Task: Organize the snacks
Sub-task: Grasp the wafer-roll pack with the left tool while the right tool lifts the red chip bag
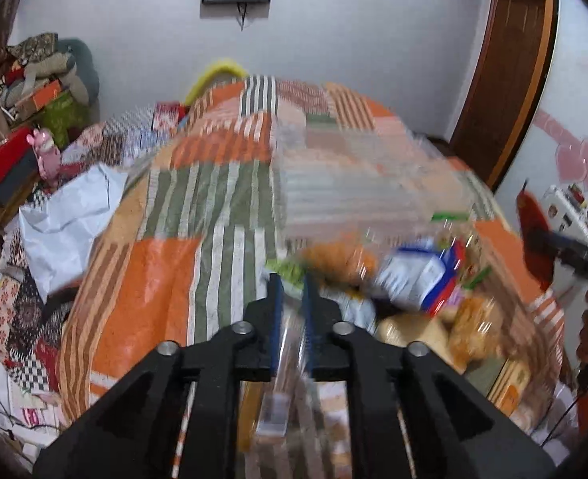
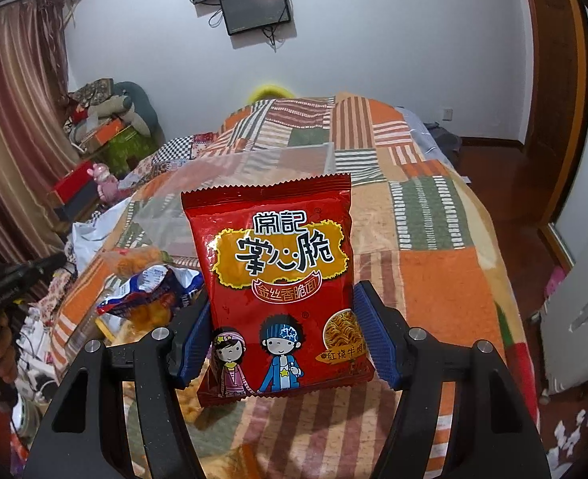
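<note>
Right gripper point(image 2: 284, 343) clamped on red noodle packet point(image 2: 274, 275), frame centre. Light, crinkly, crushable; grip lower edges gently. Left gripper point(image 1: 293, 299) pinching clear bag point(image 1: 358, 199).

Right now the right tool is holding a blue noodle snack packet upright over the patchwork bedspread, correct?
Not quite: the packet is red, not blue, as the right wrist view shows. The right tool does hold it upright over the patchwork bedspread.

The red snack packet point(image 2: 280, 279) reads "常記 掌心脆", "金丝香脆面" and, partly, "红烧牛肉".
</note>
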{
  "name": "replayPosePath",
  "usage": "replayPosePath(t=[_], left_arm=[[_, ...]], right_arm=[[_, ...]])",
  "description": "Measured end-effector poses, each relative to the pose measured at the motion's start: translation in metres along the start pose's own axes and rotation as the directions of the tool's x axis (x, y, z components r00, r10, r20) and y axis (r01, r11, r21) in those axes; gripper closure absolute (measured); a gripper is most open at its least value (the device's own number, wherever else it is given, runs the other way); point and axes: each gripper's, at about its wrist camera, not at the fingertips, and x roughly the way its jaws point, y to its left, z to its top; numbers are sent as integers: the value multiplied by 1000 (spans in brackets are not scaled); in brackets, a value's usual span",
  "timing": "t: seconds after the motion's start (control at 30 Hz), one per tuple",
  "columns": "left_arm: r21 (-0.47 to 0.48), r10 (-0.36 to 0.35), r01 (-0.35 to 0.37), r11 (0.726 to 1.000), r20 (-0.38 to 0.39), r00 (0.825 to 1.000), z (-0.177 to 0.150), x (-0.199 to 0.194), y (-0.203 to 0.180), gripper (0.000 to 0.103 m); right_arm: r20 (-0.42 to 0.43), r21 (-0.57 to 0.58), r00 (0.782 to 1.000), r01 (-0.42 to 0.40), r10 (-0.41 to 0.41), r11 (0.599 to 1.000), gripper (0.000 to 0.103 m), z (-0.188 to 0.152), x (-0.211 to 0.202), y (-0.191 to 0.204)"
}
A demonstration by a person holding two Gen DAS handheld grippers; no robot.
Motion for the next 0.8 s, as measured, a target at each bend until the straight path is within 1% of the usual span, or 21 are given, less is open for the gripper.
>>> replayPosePath(t=[0.03,0.07,0.1,0.2,0.27,0.37,0.43,0.47,0.53,0.57,0.63,0.73,0.8], left_arm=[[-2,3,-3,1000,-27,1000,-6,5,3,77],[-11,5,-6,1000,-56,998,-14,10,7,67],[-25,1,-3,1000,-81,997,-20,15,11,63],[-71,-30,18,997,-165,986,-42,29,22,63],[-97,-51,32,995,-201,978,-54,38,26,62],[-103,-56,36,994,-202,978,-61,46,25,60],[-99,-43,26,995,-182,982,-62,49,23,62],[-78,-28,16,997,-167,985,-62,49,20,64],[-62,-1,-8,998,-152,988,-60,47,16,65],[-67,-3,-7,998,-148,989,-58,46,16,65],[-75,-10,1,997,-131,991,-52,40,18,65],[-64,9,-14,998,-82,997,-36,27,20,65],[-58,7,-10,998,-53,999,-25,18,20,65]], right_arm=[[-5,1,1000,-2,2,1000,39,-1,1,1],[-10,2,1000,-4,4,1000,39,-2,2,1],[-17,5,1000,-5,5,1000,39,-3,3,1],[-31,16,999,-11,11,1000,39,-4,6,-1],[-35,21,999,-12,13,1000,39,-5,6,-2],[-40,21,999,-12,12,1000,39,-4,7,-2],[-42,17,999,-12,13,1000,39,-4,7,0],[-43,16,999,-13,13,1000,39,-3,8,0],[-40,14,999,-14,15,1000,39,-1,8,0],[-38,13,999,-15,16,1000,39,0,7,0],[-27,9,1000,-16,16,1000,39,2,5,0],[-6,1,1000,-17,17,1000,39,9,2,1],[8,-5,1000,-15,15,1000,39,14,1,1]])
